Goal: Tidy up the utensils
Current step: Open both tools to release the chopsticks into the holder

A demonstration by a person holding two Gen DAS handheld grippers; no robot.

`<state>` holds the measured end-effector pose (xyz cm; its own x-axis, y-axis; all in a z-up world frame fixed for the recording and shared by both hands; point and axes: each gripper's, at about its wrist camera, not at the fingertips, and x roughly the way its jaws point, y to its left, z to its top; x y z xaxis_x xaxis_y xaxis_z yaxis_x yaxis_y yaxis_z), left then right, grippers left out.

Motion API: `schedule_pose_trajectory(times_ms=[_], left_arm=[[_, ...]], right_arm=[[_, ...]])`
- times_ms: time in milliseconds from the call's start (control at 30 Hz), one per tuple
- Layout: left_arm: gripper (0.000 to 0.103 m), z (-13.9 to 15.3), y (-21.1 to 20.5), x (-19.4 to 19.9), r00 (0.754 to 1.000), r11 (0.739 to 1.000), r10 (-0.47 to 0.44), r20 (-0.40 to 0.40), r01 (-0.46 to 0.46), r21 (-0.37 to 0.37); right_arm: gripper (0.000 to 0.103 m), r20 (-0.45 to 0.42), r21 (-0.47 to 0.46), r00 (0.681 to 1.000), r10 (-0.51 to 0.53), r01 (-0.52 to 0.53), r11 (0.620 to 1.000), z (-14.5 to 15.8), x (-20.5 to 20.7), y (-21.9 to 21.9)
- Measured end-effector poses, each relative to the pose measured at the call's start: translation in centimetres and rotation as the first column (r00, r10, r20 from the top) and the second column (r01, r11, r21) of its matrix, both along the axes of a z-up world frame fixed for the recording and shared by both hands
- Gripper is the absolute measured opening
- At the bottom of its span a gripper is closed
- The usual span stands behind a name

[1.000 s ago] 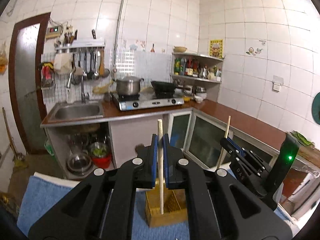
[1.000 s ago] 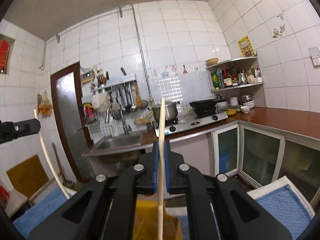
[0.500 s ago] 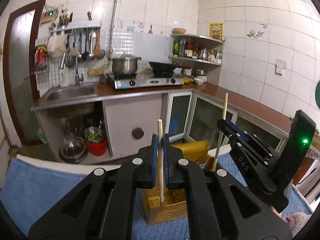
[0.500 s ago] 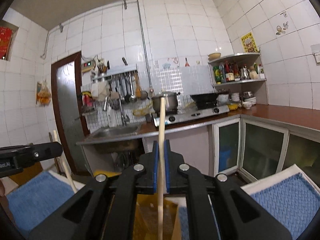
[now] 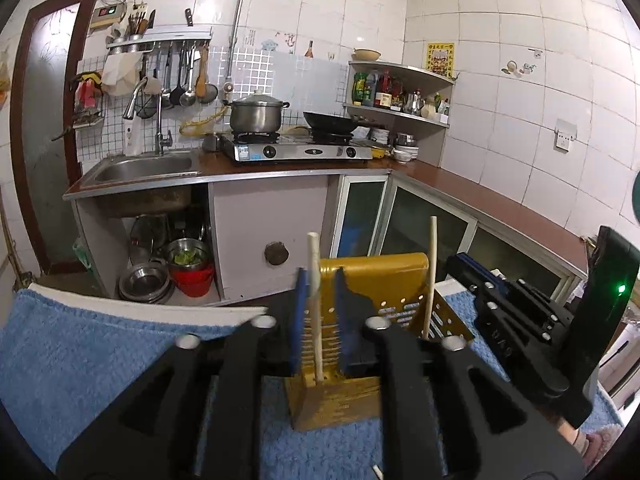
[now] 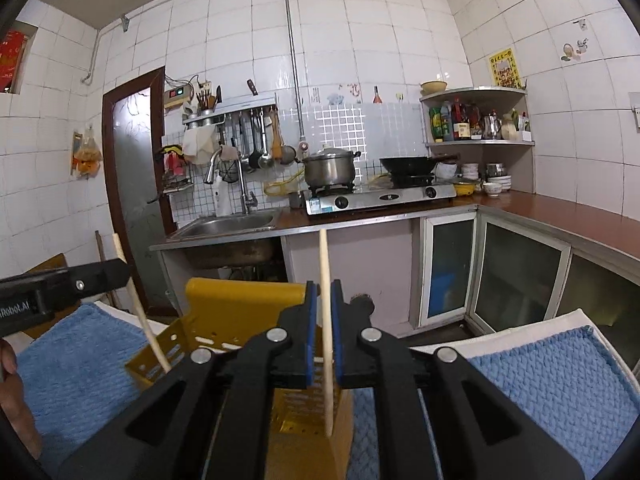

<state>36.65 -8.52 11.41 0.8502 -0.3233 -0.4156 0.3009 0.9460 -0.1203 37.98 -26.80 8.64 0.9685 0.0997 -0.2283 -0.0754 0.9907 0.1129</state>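
Observation:
A yellow perforated utensil holder (image 5: 380, 280) (image 6: 240, 304) lies on a blue towel (image 5: 80, 352). My left gripper (image 5: 319, 312) hangs just above it. Its jaws are opening, and a pale wooden chopstick (image 5: 314, 280) stands loose between them with its lower end in the holder. My right gripper (image 6: 325, 328) is shut on a second chopstick (image 6: 326, 280), whose tip also reaches into the holder. In the left wrist view the right gripper (image 5: 460, 264) and its chopstick (image 5: 431, 264) are at the right. The right wrist view has the left gripper (image 6: 120, 270) at its left edge.
Behind the towel runs an L-shaped kitchen counter with a sink (image 5: 144, 168), a gas stove (image 5: 296, 150) bearing a pot and a wok, and a corner shelf (image 5: 400, 92) of bottles. Bowls sit under the sink. A person's hand (image 6: 12, 400) shows at the lower left.
Both grippers have sunk toward the yellow holder, bringing the chopstick tips down into it. The left jaws have parted from their chopstick; the right jaws still clamp theirs.

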Motion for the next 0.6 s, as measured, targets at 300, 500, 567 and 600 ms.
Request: schedule_pose_trajectory(times_ms=[300,500,567,600], left_arm=[[0.083,1.0,4.2,-4.5,0.996,0.996,0.043,-0.080,-0.050,-0.079],[0.094,-2.4,6.1,-6.3,0.967,0.994,0.105,-0.231,-0.106,0.008],[0.098,-3.4,6.5,-7.0,0.961,0.994,0.109,-0.254,-0.104,0.035],[0.098,-3.8,6.7,-7.4,0.959,0.993,0.120,-0.255,-0.110,0.051]], right_arm=[[0.067,-0.059,-0.021,0.996,-0.074,0.073,0.997,3.1,-6.5,-1.3],[0.083,-0.213,-0.056,0.969,-0.124,0.114,0.992,1.6,-9.9,-2.4],[0.084,-0.255,-0.084,0.954,-0.158,0.141,0.986,0.8,-10.6,-2.7],[0.085,-0.267,-0.101,0.947,-0.179,0.157,0.982,0.5,-10.9,-2.8]])
